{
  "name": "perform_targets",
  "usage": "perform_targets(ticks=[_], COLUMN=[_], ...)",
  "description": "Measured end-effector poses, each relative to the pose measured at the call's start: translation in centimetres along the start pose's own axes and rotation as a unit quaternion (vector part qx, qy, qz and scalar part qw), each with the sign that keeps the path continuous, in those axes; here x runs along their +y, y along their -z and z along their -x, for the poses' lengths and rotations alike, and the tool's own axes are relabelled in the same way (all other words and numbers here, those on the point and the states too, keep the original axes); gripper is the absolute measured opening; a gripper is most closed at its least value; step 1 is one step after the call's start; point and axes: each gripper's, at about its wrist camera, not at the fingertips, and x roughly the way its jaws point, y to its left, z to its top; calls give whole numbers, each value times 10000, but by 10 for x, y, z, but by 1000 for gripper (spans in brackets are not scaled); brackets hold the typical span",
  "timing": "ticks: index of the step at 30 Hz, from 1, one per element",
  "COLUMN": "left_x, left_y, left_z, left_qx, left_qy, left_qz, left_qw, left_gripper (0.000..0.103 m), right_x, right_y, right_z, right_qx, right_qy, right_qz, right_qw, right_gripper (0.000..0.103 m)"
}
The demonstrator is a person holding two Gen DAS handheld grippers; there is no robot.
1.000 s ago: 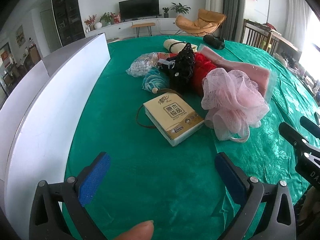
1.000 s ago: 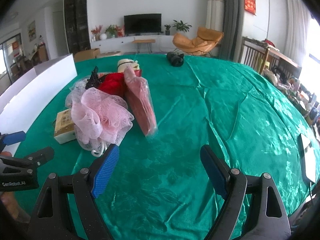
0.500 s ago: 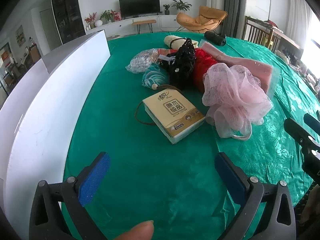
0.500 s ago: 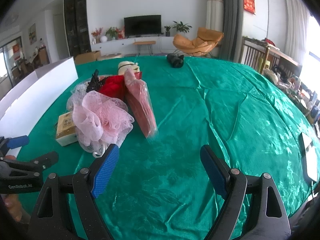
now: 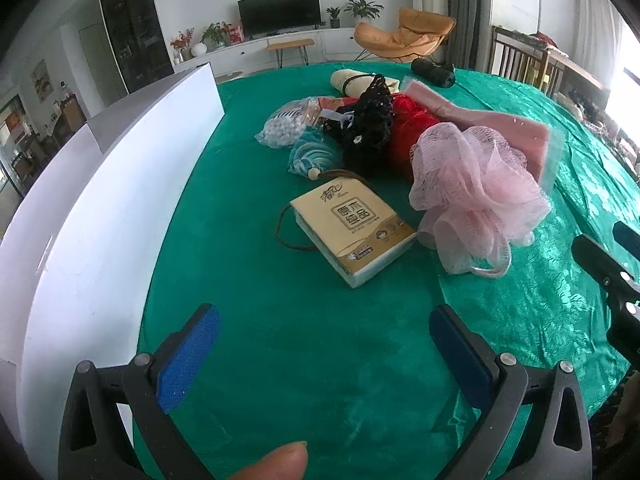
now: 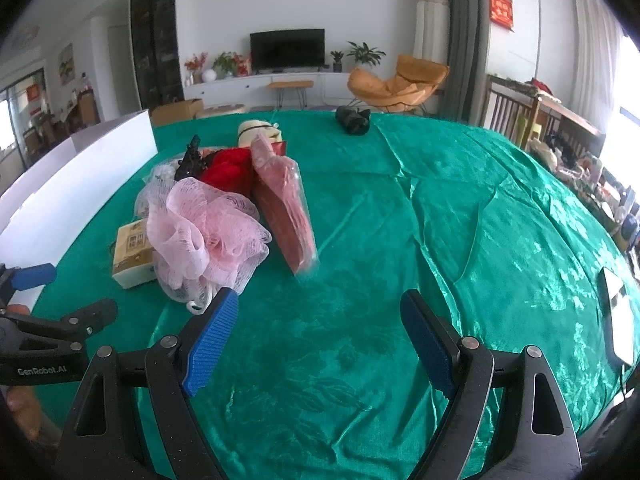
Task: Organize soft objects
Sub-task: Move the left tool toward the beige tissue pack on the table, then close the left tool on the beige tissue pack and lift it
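A pile of soft things lies on the green tablecloth (image 5: 320, 360): a pink mesh bath puff (image 5: 476, 188), a beige tissue pack (image 5: 352, 232), a black knit item (image 5: 370, 124), a red cloth (image 5: 412, 128), a pink packaged towel (image 5: 516, 132), a teal item (image 5: 314, 154) and a bag of white balls (image 5: 282, 130). My left gripper (image 5: 324, 352) is open and empty, just short of the tissue pack. My right gripper (image 6: 320, 336) is open and empty, to the right of the puff (image 6: 204, 232) and in front of the pink towel (image 6: 286, 204).
A long white box (image 5: 100, 208) runs along the table's left side. A cream roll (image 5: 352, 80) and a black bundle (image 5: 434, 72) lie at the far end. A white card (image 6: 618, 320) lies near the right edge. The left gripper shows in the right wrist view (image 6: 40, 320).
Both grippers have moved slightly forward toward the pile; the objects look a little nearer. Nothing was grasped and the jaws stay open.
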Motion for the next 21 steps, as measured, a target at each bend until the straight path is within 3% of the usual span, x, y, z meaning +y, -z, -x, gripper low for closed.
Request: perform_targets(ticks=[6,11,18,21], left_x=[6,25,31,22], left_y=[2,-3,-22,-35], left_z=[-6,-10,-18,-30], left_qx=[149,280,322,342], left_qy=[22,339,666,568], left_qz=[77,427,667,742], left_qw=[9999,9981,9950,9950], left_gripper=[103,103,103,103], right_x=[3,12,19,19], right_y=[1,2,5,6], right_z=[2,-1,-6,-7], right_qx=[-20,72,170,192], right_qy=[-125,-398,-404,-400], right_qz=[58,235,347,344], right_qw=[9999,9989,9984,9984], right_gripper=[86,86,86,86])
